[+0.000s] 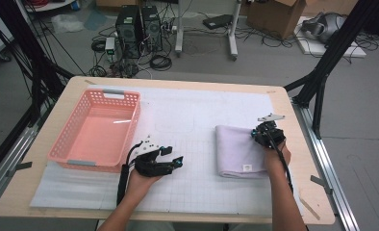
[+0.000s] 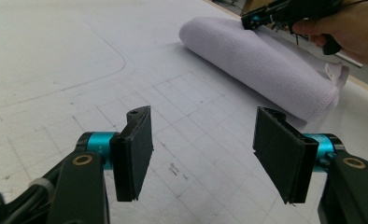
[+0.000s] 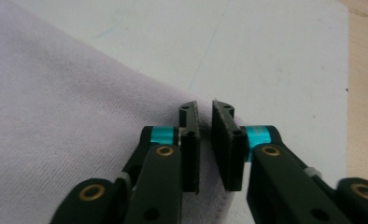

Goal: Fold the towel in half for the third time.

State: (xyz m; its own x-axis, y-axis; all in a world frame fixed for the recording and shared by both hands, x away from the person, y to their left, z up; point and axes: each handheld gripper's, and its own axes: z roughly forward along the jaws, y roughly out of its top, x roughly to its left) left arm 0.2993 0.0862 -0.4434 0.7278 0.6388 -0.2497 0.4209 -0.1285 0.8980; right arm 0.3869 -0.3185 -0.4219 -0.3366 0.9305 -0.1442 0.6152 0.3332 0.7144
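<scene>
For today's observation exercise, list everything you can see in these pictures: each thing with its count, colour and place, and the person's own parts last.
basket: one, pink, left part of the table, nothing visible inside.
folded towel: one, pale lilac, right part of the table, small white tag at its near edge.
mat: one, white with a faint grid, covering the table top.
table: one, light wood.
computer towers: two, black, on the floor beyond the table.
cardboard box: one, brown, on the floor at the back.
left tongs: black, open over bare mat.
right tongs: black, nearly closed at the towel's edge.
</scene>
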